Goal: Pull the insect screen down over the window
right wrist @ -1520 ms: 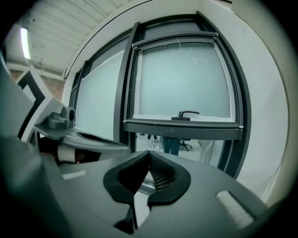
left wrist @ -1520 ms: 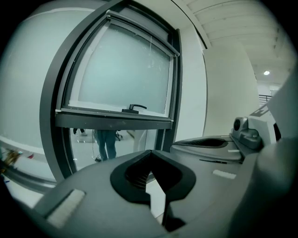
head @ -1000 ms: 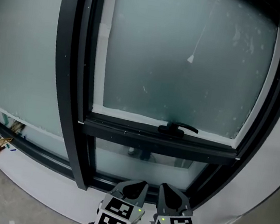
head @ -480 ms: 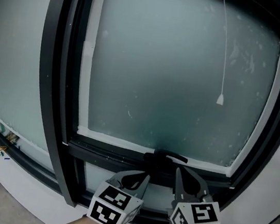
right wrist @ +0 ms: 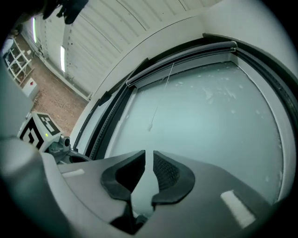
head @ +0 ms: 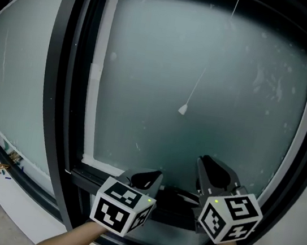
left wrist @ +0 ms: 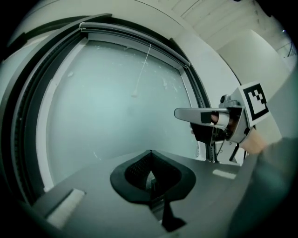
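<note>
black fingers (left wrist: pixel 135 169) read only in gripper views: left gripper (left wrist: pixel 149 157) pressed together, right gripper (right wrist: pixel 149 156) opening, both empty.

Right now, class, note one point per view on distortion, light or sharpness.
Head view: the lens bows the straight window frame into arcs, and the corners fall dark. Left gripper view: a black round border rings the picture; the pane is evenly lit, without glare. Right gripper view: the pull cord reads sharp, while the left edge blurs.
</note>
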Motion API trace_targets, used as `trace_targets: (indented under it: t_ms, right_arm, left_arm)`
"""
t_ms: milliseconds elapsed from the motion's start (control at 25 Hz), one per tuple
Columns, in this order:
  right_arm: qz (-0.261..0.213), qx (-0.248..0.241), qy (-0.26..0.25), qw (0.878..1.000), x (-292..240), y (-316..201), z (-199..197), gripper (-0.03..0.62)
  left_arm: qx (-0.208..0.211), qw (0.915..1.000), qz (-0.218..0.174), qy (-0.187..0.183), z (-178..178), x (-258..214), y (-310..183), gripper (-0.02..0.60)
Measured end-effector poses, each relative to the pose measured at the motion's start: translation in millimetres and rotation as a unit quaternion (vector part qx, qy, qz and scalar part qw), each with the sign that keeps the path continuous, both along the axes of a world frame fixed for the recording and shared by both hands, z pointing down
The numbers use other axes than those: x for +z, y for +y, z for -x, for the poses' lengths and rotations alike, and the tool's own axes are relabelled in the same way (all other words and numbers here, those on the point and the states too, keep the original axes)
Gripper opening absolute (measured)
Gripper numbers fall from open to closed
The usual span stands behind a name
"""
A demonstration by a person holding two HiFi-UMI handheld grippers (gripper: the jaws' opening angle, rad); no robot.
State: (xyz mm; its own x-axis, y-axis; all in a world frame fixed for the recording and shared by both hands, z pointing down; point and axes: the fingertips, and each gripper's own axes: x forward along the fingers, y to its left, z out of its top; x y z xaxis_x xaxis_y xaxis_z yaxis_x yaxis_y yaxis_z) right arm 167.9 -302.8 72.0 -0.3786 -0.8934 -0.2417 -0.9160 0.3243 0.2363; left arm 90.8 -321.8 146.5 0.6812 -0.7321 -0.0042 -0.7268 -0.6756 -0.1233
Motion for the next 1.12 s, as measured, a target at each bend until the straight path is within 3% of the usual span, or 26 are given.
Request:
trace_targets:
  t_ms: [120,240,400,600,800,880,1120]
  right_arm:
    - [-0.01,-0.028,-0.004,1.0,-32,-10,3,0.114]
    - [-0.024,-0.026,-0.001,0.999,-73,-21,-5,0.188]
    - [-0.03,0.004,0.003,1.0,-112,-35,-24,0.202]
    - [-0.045,0.023,0.007,0.999,-123,-37,-27,0.112]
    - [-0.041,0.012,-0.001,0.999,-120,-44,-14,0.106]
    - [-0.035,0.011,0.004,0.999,-119,-48,-9,0.005]
    - [-0.026,-0.02,0.009,0.999,-116,-53,11,0.005]
  left_arm:
    - [-0.009,0.9997,-0.02,-0.009,3,-17,-12,0.017]
    - [-0.007,0.9992,-0.036,-0.012,5,-35,-19,0.017]
    - [0.004,0.9985,-0.052,-0.014,5,-50,-24,0.017]
    - [0.021,0.9975,-0.065,-0.018,4,-60,-31,0.017]
    - [0.031,0.9956,-0.085,-0.023,5,-70,-35,0.017]
    - [0.032,0.9951,-0.091,-0.024,7,-73,-35,0.017]
    - [0.023,0.9941,-0.101,-0.03,21,-77,-41,0.017]
